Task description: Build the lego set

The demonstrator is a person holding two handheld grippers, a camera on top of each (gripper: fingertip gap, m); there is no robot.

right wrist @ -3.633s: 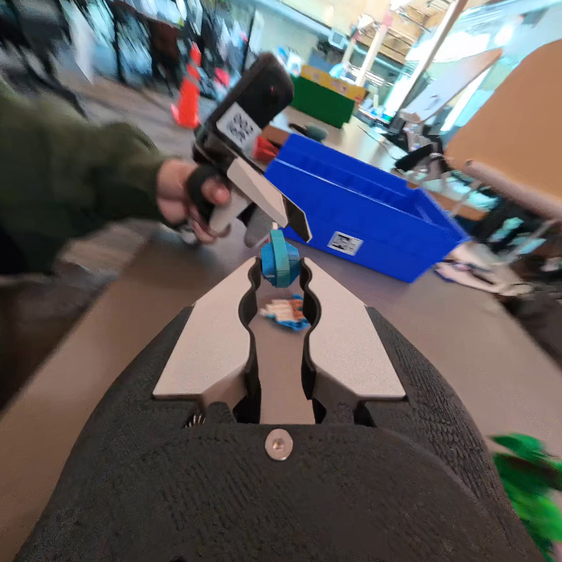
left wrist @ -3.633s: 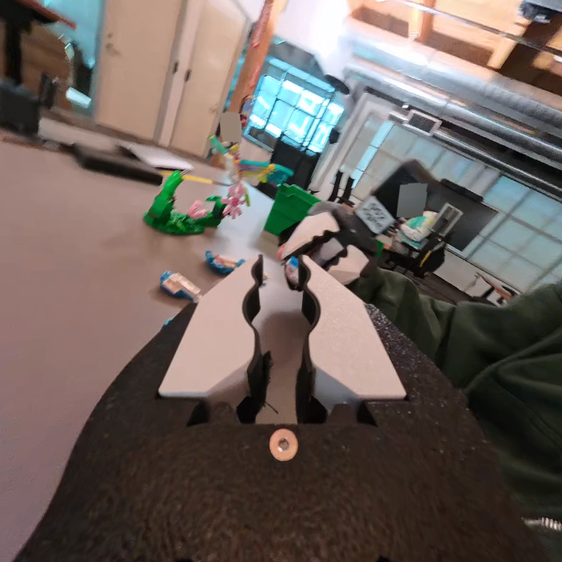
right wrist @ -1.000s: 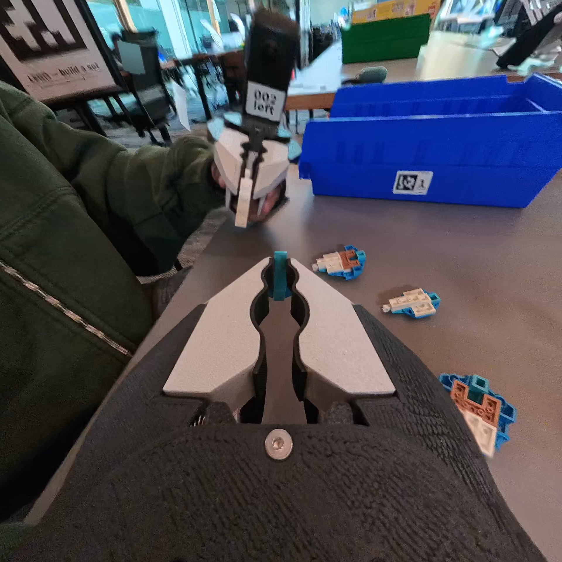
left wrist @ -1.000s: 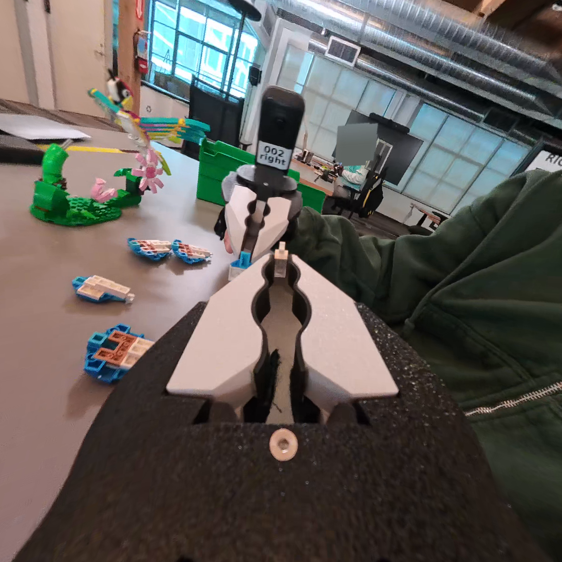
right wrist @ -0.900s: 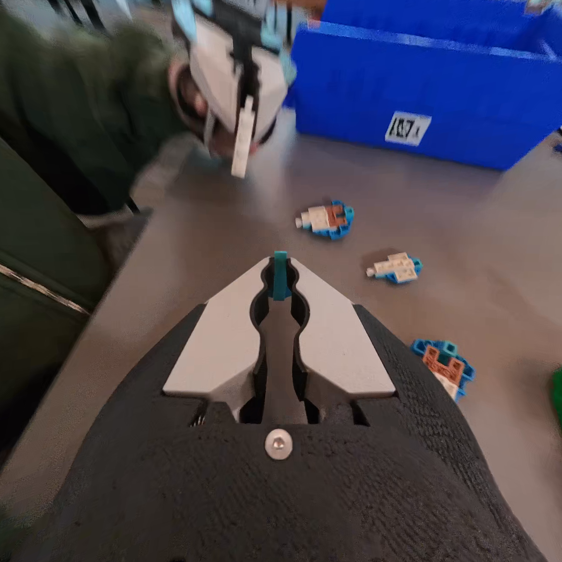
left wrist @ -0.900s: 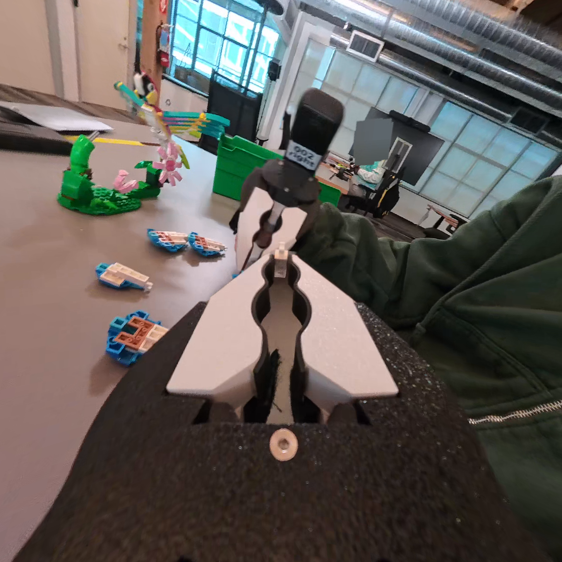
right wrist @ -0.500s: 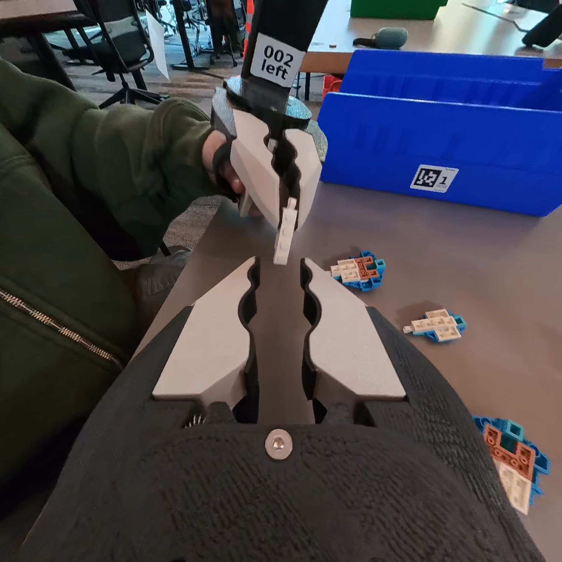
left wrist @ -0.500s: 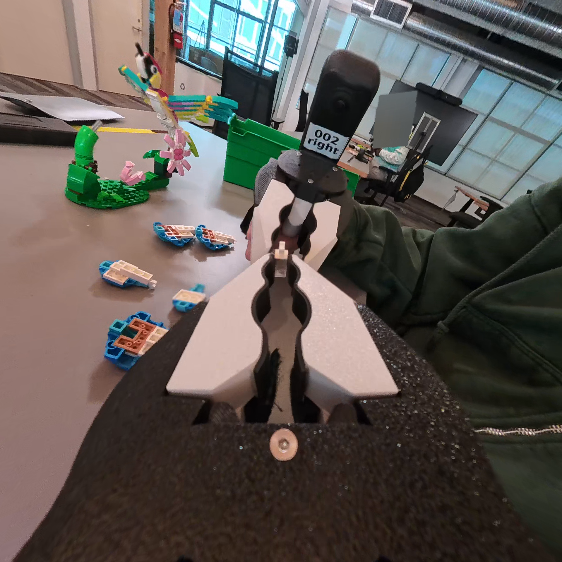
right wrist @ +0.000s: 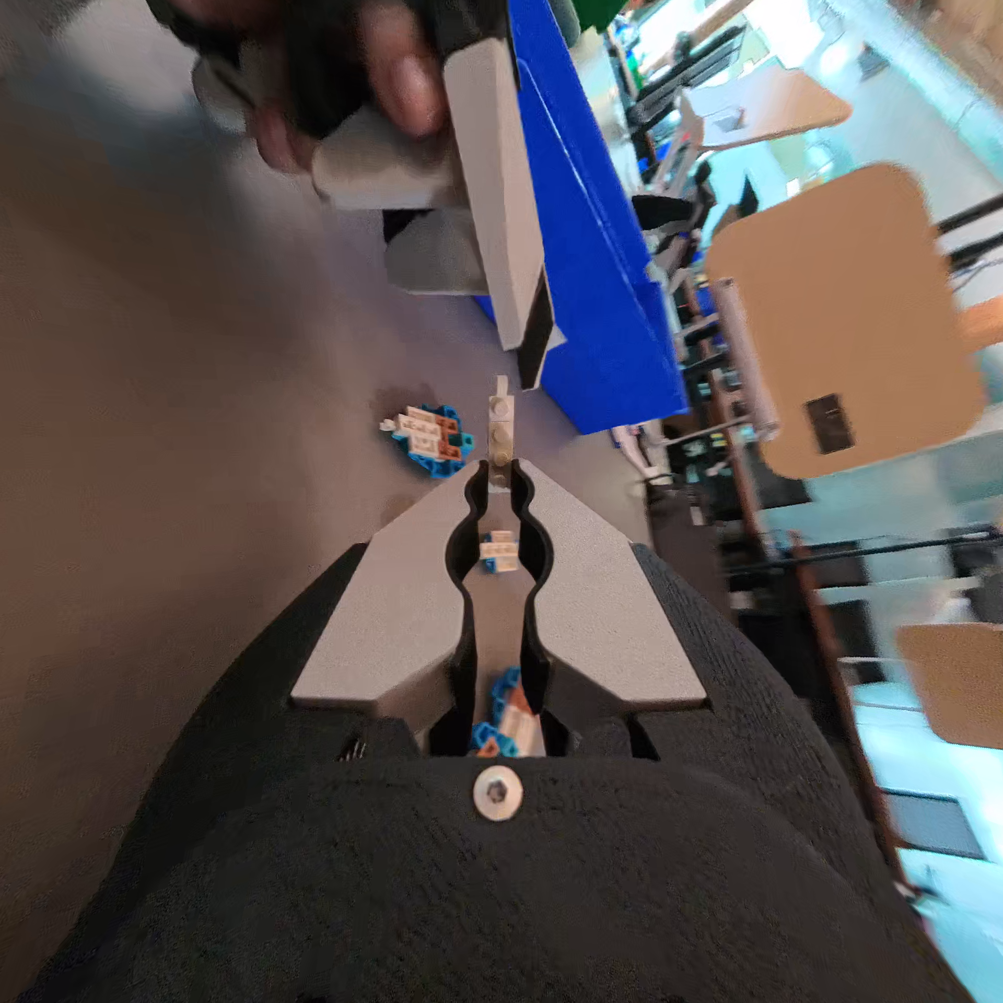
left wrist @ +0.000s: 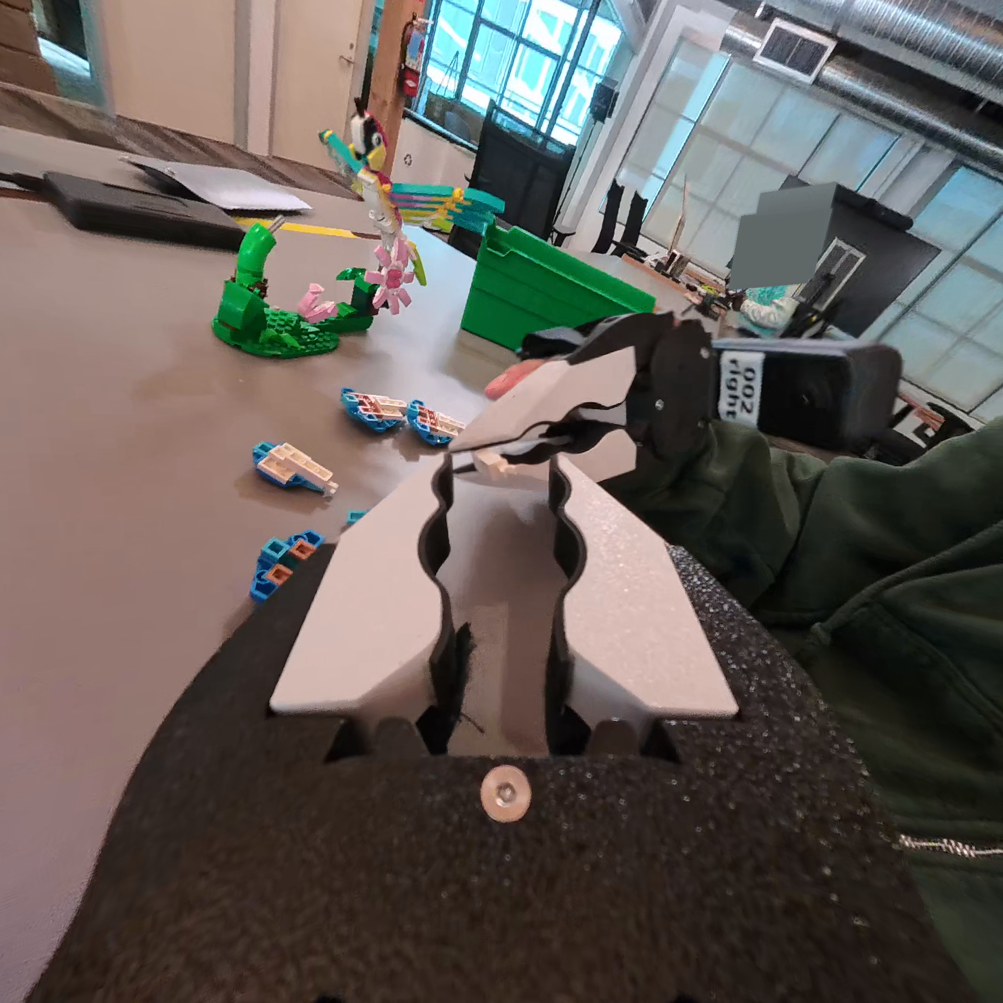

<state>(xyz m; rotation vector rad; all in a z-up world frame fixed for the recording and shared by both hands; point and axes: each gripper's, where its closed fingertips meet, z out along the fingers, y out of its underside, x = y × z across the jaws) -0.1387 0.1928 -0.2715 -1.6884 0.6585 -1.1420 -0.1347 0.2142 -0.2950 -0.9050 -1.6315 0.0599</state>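
Note:
My right gripper is rolled onto its side and shut on the end of a long white studded plate, held above the grey table. It also shows in the left wrist view, gripping the same plate right at my left fingertips. My left gripper is open and empty, its jaws wide apart around the plate's end. A left finger hangs just above the plate in the right wrist view.
Several small blue, white and brown brick builds and a loose teal piece lie on the table. A green brick plant base with a bird model, a green bin and a blue bin stand behind. A green sleeve is at right.
My right gripper opened and let go of its teal piece, then rolled sideways and shut on the white plate. My left gripper, which had held that plate, has opened.

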